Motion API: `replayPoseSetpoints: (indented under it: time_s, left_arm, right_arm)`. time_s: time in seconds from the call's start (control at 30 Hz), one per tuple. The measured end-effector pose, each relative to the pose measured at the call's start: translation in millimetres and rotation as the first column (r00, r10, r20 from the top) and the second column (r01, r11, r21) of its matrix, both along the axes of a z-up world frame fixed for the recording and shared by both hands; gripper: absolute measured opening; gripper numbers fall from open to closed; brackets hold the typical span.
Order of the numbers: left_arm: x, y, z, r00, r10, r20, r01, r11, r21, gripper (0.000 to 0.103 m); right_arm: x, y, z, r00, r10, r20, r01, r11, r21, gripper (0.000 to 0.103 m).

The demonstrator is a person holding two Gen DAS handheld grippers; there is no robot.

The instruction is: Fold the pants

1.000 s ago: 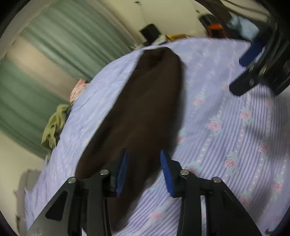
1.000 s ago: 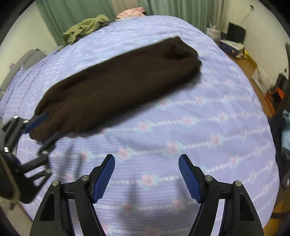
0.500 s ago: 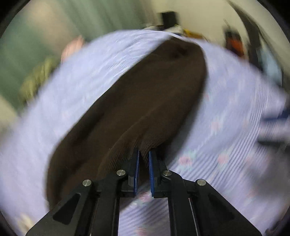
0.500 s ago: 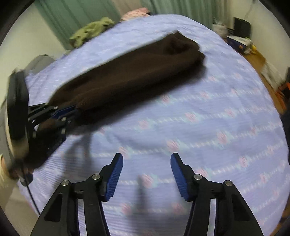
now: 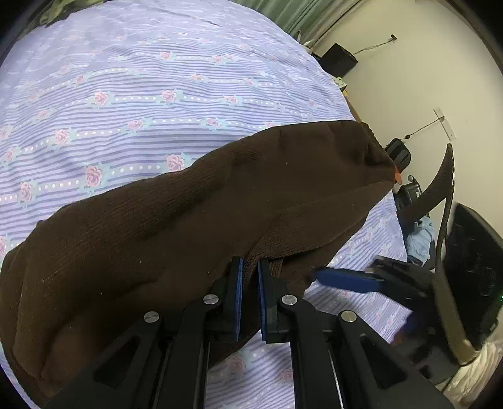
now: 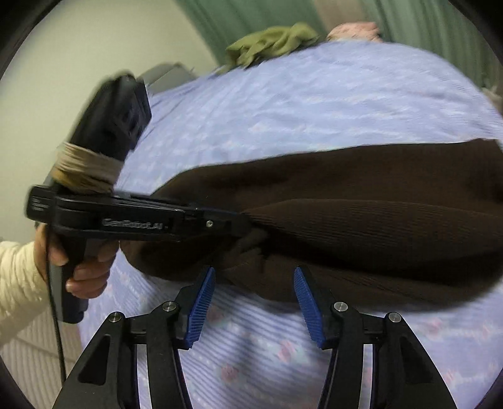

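Dark brown knit pants (image 5: 188, 220) lie lengthwise across a lilac flowered bed sheet (image 5: 157, 78). My left gripper (image 5: 248, 264) is shut on a ribbed edge of the pants and lifts it a little off the sheet. In the right wrist view this left gripper (image 6: 248, 223) comes in from the left, pinching the pants (image 6: 377, 204). My right gripper (image 6: 254, 273) stands open just below that spot, its tips at the bunched edge of the fabric, pads not pressing. One of its blue fingers (image 5: 345, 278) shows in the left wrist view.
A green garment (image 6: 270, 41) and a pink one (image 6: 355, 30) lie at the bed's far end by green curtains. A hand (image 6: 81, 264) in a cream sleeve (image 6: 15, 283) holds the left gripper. The bed's edge, a black box (image 5: 339, 59) and dark gear (image 5: 471, 261) are on the right.
The left gripper closed on the pants' edge and swung round with it. The right gripper narrowed and moved up to the pants beside the left one.
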State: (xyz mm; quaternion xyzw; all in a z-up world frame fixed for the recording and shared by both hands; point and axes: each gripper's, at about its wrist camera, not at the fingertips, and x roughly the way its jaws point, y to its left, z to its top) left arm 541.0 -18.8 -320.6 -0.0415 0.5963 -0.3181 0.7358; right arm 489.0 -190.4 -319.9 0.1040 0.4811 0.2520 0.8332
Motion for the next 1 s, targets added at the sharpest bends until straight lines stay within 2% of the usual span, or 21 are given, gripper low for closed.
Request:
replayPoseSetpoints:
  time_s: [0.1, 0.13, 0.2, 0.23, 0.27, 0.33, 0.4, 0.43, 0.47, 0.57, 0.63, 0.73, 0.83, 0.93, 0.97, 1.0]
  left_arm:
    - [2.0, 1.5, 1.7, 0.999, -0.029, -0.038, 0.028, 0.999, -0.024, 0.012]
    - [4.0, 0.2, 1.1, 0.997, -0.048, -0.064, 0.045, 0.998, -0.041, 0.015]
    - [4.5, 3.0, 4.9, 0.991, -0.083, -0.103, 0.076, 0.994, -0.074, 0.037]
    - [5.4, 7.3, 10.2, 0.993, -0.076, -0.091, 0.068, 0.994, -0.087, 0.053]
    - [6.9, 13.5, 16.8, 0.998, -0.041, -0.057, 0.036, 0.995, -0.090, 0.060]
    - [10.3, 19.9, 23.8, 1.000, 0.004, -0.006, -0.005, 0.996, -0.085, 0.060]
    - [14.7, 13.0, 18.8, 1.000, -0.005, 0.011, 0.006, 0.999, -0.048, 0.054]
    - [16.6, 7.9, 13.4, 1.000, -0.010, 0.015, 0.011, 1.000, -0.018, 0.043]
    - [19.2, 3.3, 7.2, 1.000, -0.001, 0.018, 0.001, 1.000, 0.018, 0.027]
    - [32.5, -1.1, -9.4, 0.994, 0.094, 0.054, -0.098, 0.991, 0.090, 0.009]
    - [41.5, 1.9, -17.5, 0.983, 0.164, 0.077, -0.173, 0.977, 0.125, 0.004]
    - [59.0, 6.9, -32.7, 0.969, 0.245, 0.045, -0.248, 0.960, 0.126, 0.004]
    - [65.8, -0.6, -43.1, 0.967, 0.250, 0.039, -0.253, 0.951, 0.177, 0.004]
    - [64.3, -3.9, -36.4, 0.970, 0.243, 0.027, -0.244, 0.951, 0.188, 0.004]
    - [59.6, -5.4, -30.8, 0.976, 0.212, 0.040, -0.216, 0.957, 0.193, 0.009]
    - [52.9, -7.6, -21.7, 0.982, 0.173, 0.072, -0.184, 0.960, 0.210, 0.016]
  right_arm:
    - [21.4, 13.0, -17.6, 0.998, 0.038, -0.045, -0.039, 0.999, -0.003, 0.054]
    - [26.1, 14.9, -23.0, 0.998, 0.033, -0.061, -0.033, 0.999, 0.005, 0.054]
    - [31.4, 14.3, -35.5, 0.994, 0.023, -0.106, -0.016, 0.998, 0.058, 0.050]
    - [29.8, 14.1, -42.9, 0.990, 0.009, -0.141, 0.002, 0.997, 0.077, 0.037]
    - [27.4, 12.4, -49.2, 0.986, 0.002, -0.169, 0.013, 0.996, 0.090, 0.035]
    - [12.5, 8.3, -55.6, 0.980, -0.032, -0.196, 0.060, 0.989, 0.136, 0.028]
    - [0.0, 5.5, -56.0, 0.978, -0.056, -0.199, 0.087, 0.984, 0.153, 0.027]
    - [-8.6, 4.3, -56.5, 0.975, -0.073, -0.208, 0.108, 0.981, 0.160, 0.027]
    - [-12.8, 3.8, -56.7, 0.974, -0.085, -0.212, 0.122, 0.979, 0.164, 0.027]
    - [-20.4, 6.7, -55.5, 0.971, -0.121, -0.206, 0.152, 0.978, 0.143, 0.020]
    - [-29.4, 11.8, -49.3, 0.971, -0.137, -0.196, 0.161, 0.981, 0.109, 0.017]
    - [-43.4, 14.0, -40.3, 0.965, -0.181, -0.189, 0.204, 0.972, 0.114, 0.015]
    - [-40.9, 17.3, -51.1, 0.947, -0.215, -0.239, 0.243, 0.966, 0.093, 0.014]
    - [-41.1, 20.6, -50.2, 0.945, -0.224, -0.238, 0.247, 0.966, 0.073, 0.015]
    - [-38.8, 22.8, -45.8, 0.943, -0.230, -0.241, 0.253, 0.965, 0.069, 0.015]
    - [-42.4, 19.0, -39.8, 0.937, -0.244, -0.250, 0.266, 0.962, 0.061, 0.026]
